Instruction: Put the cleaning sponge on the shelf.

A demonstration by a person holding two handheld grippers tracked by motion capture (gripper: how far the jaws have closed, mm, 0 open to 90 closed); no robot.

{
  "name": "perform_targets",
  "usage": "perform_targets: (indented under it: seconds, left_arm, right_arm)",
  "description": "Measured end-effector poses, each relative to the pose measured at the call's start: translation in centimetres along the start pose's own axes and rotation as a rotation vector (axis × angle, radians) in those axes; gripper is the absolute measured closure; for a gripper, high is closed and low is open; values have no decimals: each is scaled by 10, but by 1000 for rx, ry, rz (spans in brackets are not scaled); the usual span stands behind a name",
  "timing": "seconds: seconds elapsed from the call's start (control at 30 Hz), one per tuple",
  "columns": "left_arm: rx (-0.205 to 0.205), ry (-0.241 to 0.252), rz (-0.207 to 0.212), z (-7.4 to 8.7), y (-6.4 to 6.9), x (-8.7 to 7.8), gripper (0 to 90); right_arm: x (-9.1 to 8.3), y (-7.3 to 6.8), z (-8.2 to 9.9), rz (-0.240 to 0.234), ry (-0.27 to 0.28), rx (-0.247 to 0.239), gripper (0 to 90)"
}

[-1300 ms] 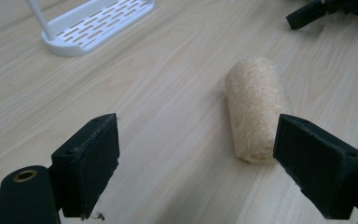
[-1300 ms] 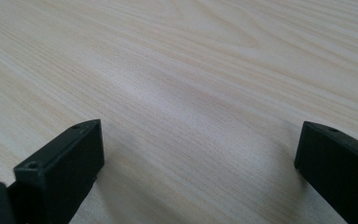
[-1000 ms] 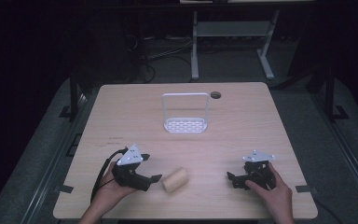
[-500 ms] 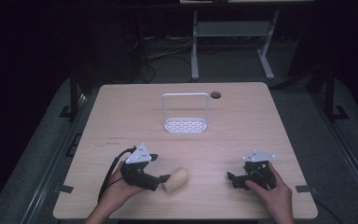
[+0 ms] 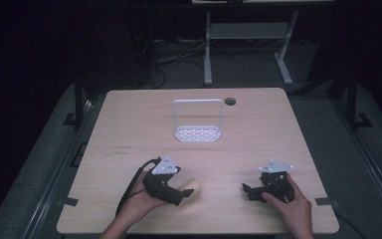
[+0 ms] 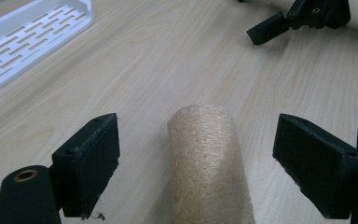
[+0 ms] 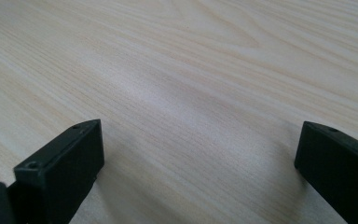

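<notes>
Left gripper [image 6: 196,158] advanced, straddling roll [image 6: 207,163] | rolls: 1 | racks [image 5: 198,133]: 1

Two black handheld grippers, left gripper [image 5: 181,194] and right gripper [image 5: 248,190], blocky flat-faced jaws, brass-coloured screw inserts, grey three-cornered top plates, black trailing cable, bare forearms

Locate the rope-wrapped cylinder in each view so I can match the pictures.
High view: rope-wrapped cylinder lies low and left of centre on the table, at the left gripper.
Left gripper view: bottom centre, between the open jaws, apart from both.
Right gripper view: bare tabletop ahead.
Shared landmark: white rack.
</notes>
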State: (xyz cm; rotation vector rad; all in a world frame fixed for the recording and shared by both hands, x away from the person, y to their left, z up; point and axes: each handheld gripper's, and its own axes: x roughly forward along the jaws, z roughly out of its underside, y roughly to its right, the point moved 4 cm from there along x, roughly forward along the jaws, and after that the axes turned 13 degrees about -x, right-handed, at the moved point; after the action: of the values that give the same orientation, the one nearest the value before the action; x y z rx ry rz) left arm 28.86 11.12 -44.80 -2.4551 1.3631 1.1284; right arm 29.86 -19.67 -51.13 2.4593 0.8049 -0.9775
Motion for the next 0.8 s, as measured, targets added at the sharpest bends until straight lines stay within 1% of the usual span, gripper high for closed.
perform_targets:
  seconds: [0.13,0.17,0.2,0.3,0.4,0.43,0.6,0.8]
  left_arm:
    - [11,-14,-2,0,1,4,142]
    - [8,-17,-2,0,1,6,142]
    - [14,-31,-6,1,1,8,142]
    - [10,-37,-9,3,1,11,143]
    - [16,-51,-13,5,1,16,143]
    - [25,-59,-16,6,2,17,143]
    - [27,-71,-21,9,3,20,142]
    - [36,-109,-35,14,3,28,143]
  right_arm:
    - [0,0,0,0,0,0,9]
    - [0,0,0,0,0,0,9]
    - [0,0,0,0,0,0,9]
    - [0,0,0,0,0,0,9]
    - [0,0,0,0,0,0,9]
    - [0,0,0,0,0,0,9]
    - [0,0,0,0,0,0,10]
    - [0,0,0,0,0,0,9]
